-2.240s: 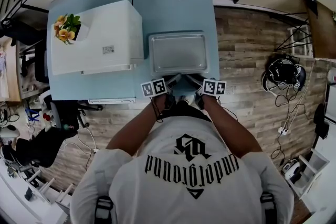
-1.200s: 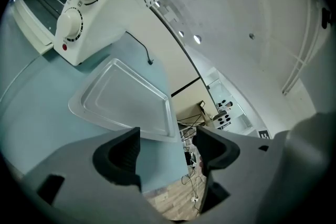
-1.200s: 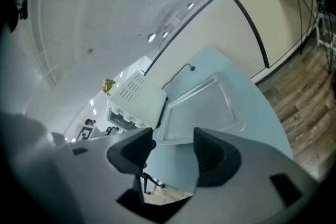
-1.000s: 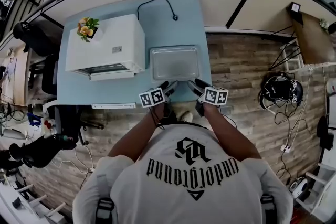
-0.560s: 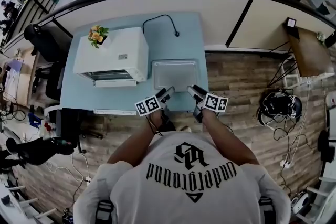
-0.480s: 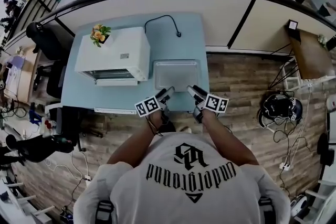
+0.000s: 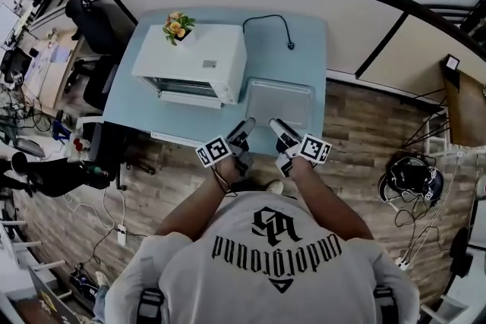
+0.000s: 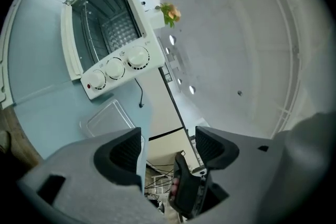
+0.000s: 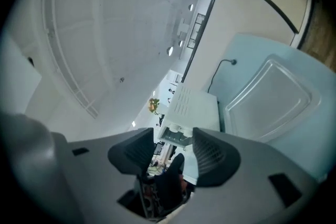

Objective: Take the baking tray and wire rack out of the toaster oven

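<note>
The silver baking tray (image 7: pixel 279 103) lies flat on the light blue table (image 7: pixel 144 106), right of the white toaster oven (image 7: pixel 196 61). The oven door (image 8: pixel 69 42) hangs open, and a wire grid (image 8: pixel 119 33) shows inside the cavity. Both grippers hover level over the table's near edge, just short of the tray. My left gripper (image 7: pixel 243 131) is open with nothing between its jaws; its own view shows the tray (image 8: pixel 107 119) below the oven's knobs. My right gripper (image 7: pixel 278 131) is also open and empty, and the tray (image 9: pixel 270 98) and oven (image 9: pixel 193 106) lie ahead of it.
A black power cord (image 7: pixel 275 20) lies loose on the table behind the tray. A small bunch of flowers (image 7: pixel 176 25) stands on the oven top. A low partition wall (image 7: pixel 364 19) borders the table's far side. An office chair (image 7: pixel 89 20) stands to the left, and there are cables on the floor (image 7: pixel 414 178).
Both grippers have risen and drawn back from the tray's near rim. The tray stays flat on the table. The head view now takes in more of the room.
</note>
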Demonstrator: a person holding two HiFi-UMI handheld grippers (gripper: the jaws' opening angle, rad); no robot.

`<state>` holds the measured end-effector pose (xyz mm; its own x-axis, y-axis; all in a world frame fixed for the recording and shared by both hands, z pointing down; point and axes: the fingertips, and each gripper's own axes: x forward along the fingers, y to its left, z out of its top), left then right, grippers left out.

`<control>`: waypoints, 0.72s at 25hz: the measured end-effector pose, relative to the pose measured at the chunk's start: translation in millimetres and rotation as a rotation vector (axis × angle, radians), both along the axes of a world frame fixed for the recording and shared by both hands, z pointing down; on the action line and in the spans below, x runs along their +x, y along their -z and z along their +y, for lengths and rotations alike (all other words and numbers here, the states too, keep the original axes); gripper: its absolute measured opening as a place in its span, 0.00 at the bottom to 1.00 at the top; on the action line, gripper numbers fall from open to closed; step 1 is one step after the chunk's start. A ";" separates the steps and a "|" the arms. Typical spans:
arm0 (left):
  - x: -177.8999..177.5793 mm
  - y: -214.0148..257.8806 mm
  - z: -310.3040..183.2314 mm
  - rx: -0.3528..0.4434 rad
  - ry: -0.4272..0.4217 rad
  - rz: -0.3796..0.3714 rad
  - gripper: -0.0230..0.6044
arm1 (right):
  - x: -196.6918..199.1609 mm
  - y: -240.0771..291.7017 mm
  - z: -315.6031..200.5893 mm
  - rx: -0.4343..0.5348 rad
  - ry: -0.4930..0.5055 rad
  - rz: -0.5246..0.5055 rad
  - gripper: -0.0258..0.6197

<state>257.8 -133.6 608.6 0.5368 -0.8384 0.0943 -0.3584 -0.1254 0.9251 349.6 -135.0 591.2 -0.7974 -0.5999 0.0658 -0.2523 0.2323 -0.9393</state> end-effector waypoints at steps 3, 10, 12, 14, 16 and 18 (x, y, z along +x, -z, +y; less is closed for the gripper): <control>-21.0 3.7 5.3 0.011 0.036 0.029 0.56 | -26.9 9.6 -2.5 0.039 0.043 -0.033 0.37; -68.0 10.5 13.2 0.016 0.103 0.061 0.56 | -80.7 14.9 -0.4 0.062 0.122 -0.056 0.37; -84.3 14.0 14.7 0.034 0.118 0.070 0.56 | -96.1 15.8 1.6 0.046 0.128 -0.062 0.37; -103.6 16.9 18.2 0.038 0.133 0.079 0.55 | -113.6 14.3 4.7 0.011 0.125 -0.068 0.37; -123.0 19.9 22.8 0.041 0.145 0.090 0.55 | -135.0 24.6 6.5 0.071 0.151 -0.091 0.36; -140.8 22.6 26.7 0.045 0.155 0.101 0.55 | -152.0 33.3 7.1 0.142 0.172 -0.092 0.36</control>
<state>117.0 -106.9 586.0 0.4053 -0.9141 0.0068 -0.2819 -0.1179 0.9522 197.6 -127.9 557.8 -0.8875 -0.4525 -0.0873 -0.1122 0.3959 -0.9114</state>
